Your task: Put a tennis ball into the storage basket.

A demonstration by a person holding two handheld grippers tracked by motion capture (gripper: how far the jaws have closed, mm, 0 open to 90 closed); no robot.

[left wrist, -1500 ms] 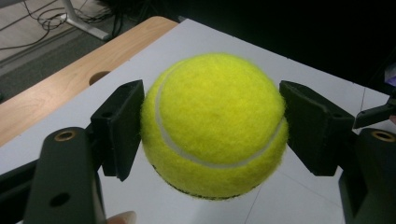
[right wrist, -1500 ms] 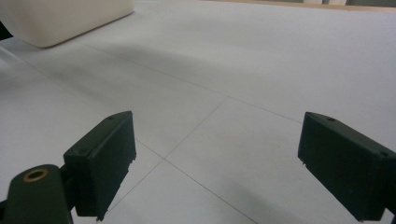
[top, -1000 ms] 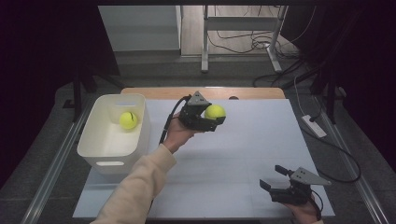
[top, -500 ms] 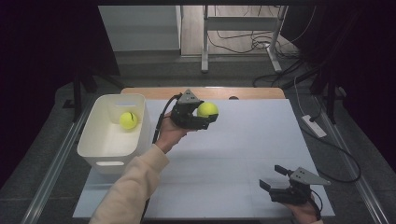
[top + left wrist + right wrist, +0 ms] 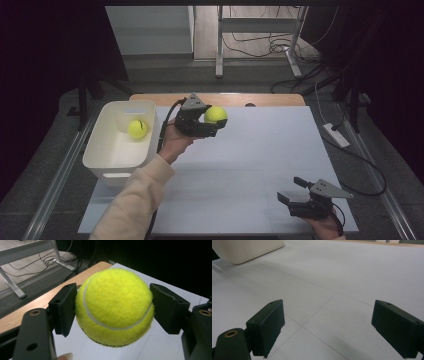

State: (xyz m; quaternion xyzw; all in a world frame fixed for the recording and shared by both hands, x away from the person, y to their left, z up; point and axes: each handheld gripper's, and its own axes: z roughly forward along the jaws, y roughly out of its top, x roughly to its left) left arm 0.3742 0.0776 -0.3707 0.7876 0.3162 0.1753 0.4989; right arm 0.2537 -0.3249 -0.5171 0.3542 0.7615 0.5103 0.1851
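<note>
Two yellow tennis balls appear in the high view. One tennis ball [image 5: 215, 114] sits clamped in my left gripper [image 5: 214, 124], which I hold above the far left part of the white table sheet [image 5: 260, 165], just beside the white bin [image 5: 102, 155]. The second ball [image 5: 137, 128] lies inside that bin, near its far wall. My right gripper [image 5: 291, 190] rests low at the near right corner of the sheet, well apart from the bin and both balls, with its jaws spread and nothing between them.

In the left gripper view, both black pads [image 5: 63, 307] press against opposite sides of the held ball [image 5: 115, 306]. The ball hangs clear of the sheet, with the wooden table edge [image 5: 50, 295] behind it.

In the right gripper view, my right gripper [image 5: 328, 327] points level across the bare sheet. Its jaws stand wide apart and hold nothing. A corner of the bin [image 5: 247, 250] shows at the upper left, far from the jaws.
</note>
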